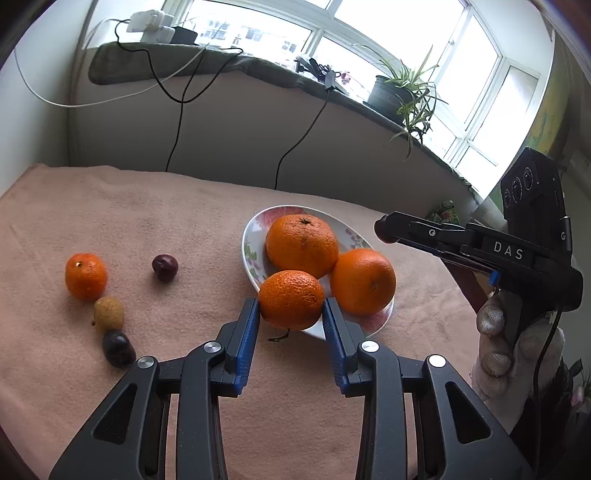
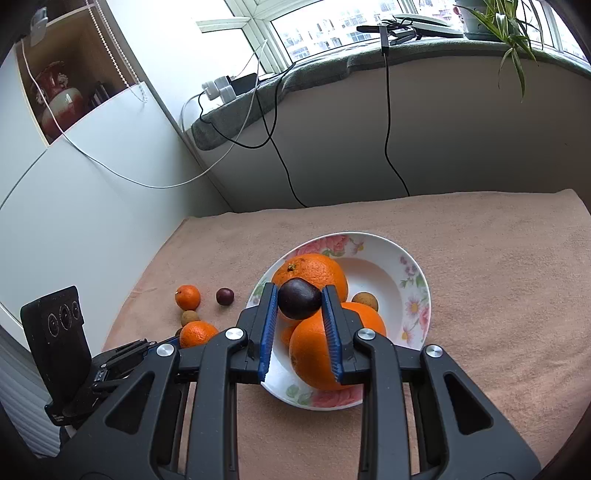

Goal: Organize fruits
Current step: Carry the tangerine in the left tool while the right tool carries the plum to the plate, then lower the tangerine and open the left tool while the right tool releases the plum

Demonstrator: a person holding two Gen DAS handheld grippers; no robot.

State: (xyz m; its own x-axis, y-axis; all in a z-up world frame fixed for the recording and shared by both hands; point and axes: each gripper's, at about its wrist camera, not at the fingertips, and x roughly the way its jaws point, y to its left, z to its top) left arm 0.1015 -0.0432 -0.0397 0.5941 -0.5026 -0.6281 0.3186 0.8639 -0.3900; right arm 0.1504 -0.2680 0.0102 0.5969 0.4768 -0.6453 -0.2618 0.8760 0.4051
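Blue-padded left gripper (image 1: pixel 291 308) is clamped on a mandarin (image 1: pixel 291 299) at the near rim of the floral plate (image 2: pixel 413 291); a dark plum (image 2: pixel 299 298) is pinched by the right gripper (image 2: pixel 299 301) above two oranges (image 2: pixel 314 271). Farther left, loose fruits (image 1: pixel 85 275) are left on the pink cloth (image 1: pixel 166 221).

**A lived-in room at home, by a bay window**

This is a home. A table under a peach towel-like cloth (image 2: pixel 480 258) stands against a curved window sill (image 1: pixel 207 62) at twelve o'clock, where a spider plant (image 1: pixel 406 96) grows in a dark pot. Chargers and a power strip (image 1: pixel 151 26) sit on the sill, their cables (image 2: pixel 388 129) trailing down the wall. At ten o'clock an open cabinet holds a red ornamental vase (image 2: pixel 55 99). A floral china plate (image 2: pixel 413 295) holds fruit.
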